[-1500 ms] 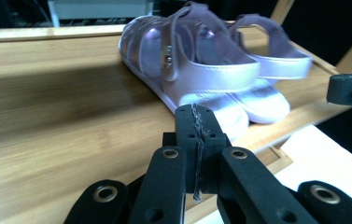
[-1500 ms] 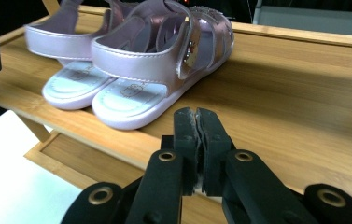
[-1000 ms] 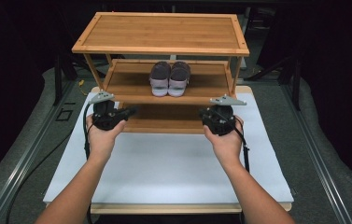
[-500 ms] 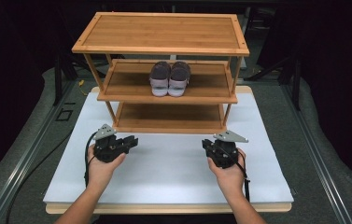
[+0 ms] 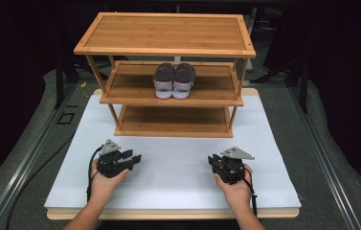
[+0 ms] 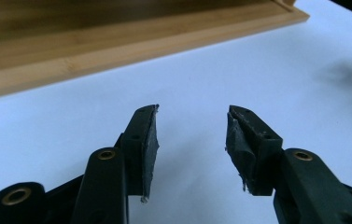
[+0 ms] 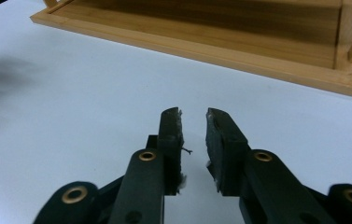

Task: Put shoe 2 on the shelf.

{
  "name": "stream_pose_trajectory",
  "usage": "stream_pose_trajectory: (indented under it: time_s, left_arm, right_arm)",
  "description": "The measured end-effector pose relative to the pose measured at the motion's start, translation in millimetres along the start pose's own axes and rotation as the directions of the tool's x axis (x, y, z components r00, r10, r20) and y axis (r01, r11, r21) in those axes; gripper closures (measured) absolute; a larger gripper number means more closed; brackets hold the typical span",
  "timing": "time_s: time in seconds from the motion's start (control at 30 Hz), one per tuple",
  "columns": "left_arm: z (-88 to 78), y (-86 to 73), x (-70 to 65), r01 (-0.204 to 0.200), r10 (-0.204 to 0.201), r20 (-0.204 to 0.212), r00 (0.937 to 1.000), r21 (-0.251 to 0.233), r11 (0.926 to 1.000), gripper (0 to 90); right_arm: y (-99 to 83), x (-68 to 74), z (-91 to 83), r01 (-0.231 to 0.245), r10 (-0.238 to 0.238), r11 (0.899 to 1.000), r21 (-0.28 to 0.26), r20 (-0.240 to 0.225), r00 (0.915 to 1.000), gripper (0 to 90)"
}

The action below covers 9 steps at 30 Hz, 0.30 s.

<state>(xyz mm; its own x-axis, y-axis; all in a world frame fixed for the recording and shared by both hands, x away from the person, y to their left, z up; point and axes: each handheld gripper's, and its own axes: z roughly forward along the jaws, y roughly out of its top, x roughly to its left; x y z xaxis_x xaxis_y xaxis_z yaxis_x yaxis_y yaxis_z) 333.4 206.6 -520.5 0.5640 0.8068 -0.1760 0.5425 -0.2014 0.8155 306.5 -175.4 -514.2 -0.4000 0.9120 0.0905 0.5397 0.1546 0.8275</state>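
A three-shelf bamboo rack (image 5: 168, 33) stands at the back of the white board (image 5: 173, 167). A pair of grey shoes (image 5: 174, 80) sits on its middle shelf, toes toward me. My left gripper (image 5: 132, 158) rests low over the board's front left, held in a hand. Its jaws have just been opening and now stand wide apart (image 6: 191, 116) with only bare board between them. My right gripper (image 5: 215, 160) sits low at the front right. Its jaws have also just been opening, and a narrow empty gap (image 7: 193, 116) shows between them. The rack's bottom shelf (image 7: 239, 46) lies ahead of both.
The board's wooden front edge (image 5: 168, 214) runs just below the hands. Grey padded surface (image 5: 326, 158) and a metal rail (image 5: 29, 158) flank the board. A black cable (image 5: 91, 167) trails from the left gripper. Dark stands surround the rack.
Both hands drew back from the rack's lower shelf toward the board's front edge and sank to the board. Both pairs of jaws opened, the left far wider than the right.
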Motion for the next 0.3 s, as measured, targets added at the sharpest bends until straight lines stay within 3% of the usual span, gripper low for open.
stream_pose_trajectory:
  time_s: [0.03,0.07,0.1,0.13,0.17,0.23,0.27,0.3]
  left_arm:
    - [1.0,-0.7,0.0,-0.001,0.001,0.003,1.0,0.007,1.0,53.2]
    - [2.1,-1.0,0.2,-0.004,0.003,0.009,1.0,0.013,0.9999,53.2]
    - [2.6,-1.4,0.0,0.001,-0.001,0.013,0.9999,0.018,0.9998,53.2]
    - [2.8,-1.7,-0.1,0.001,-0.002,0.018,0.9998,0.015,0.9999,53.7]
    - [2.7,-1.6,0.0,0.001,-0.001,0.022,0.9998,0.015,0.9999,54.1]
    - [2.0,-1.1,-0.6,0.003,-0.003,0.029,0.9996,0.009,1.0,55.2]
    - [1.5,-0.4,-0.9,-0.001,0.001,0.034,0.9994,0.004,1.0,55.3]
    - [1.5,-0.4,-0.9,-0.001,0.001,0.034,0.9994,0.004,1.0,55.3]
  right_arm:
    - [-1.0,-1.4,1.9,-0.007,0.007,1.0,-0.007,-0.057,0.9984,73.0]
    - [-1.8,-1.4,2.9,-0.007,0.006,1.0,-0.006,-0.076,0.9971,72.3]
    - [-2.1,0.2,3.7,-0.001,0.0,1.0,-0.005,-0.047,0.9989,72.3]
    - [-2.5,0.8,4.2,0.002,-0.002,1.0,-0.002,-0.051,0.9987,72.2]
    - [-2.8,-0.6,4.9,0.001,-0.002,1.0,-0.009,-0.109,0.994,72.1]
    - [-2.7,2.1,4.5,0.004,-0.003,1.0,0.005,-0.048,0.9989,70.8]
    - [-2.6,2.9,4.3,0.006,-0.005,1.0,0.006,-0.038,0.9993,69.6]
    - [-2.6,2.5,4.5,0.009,-0.009,1.0,-0.002,-0.06,0.9982,69.6]
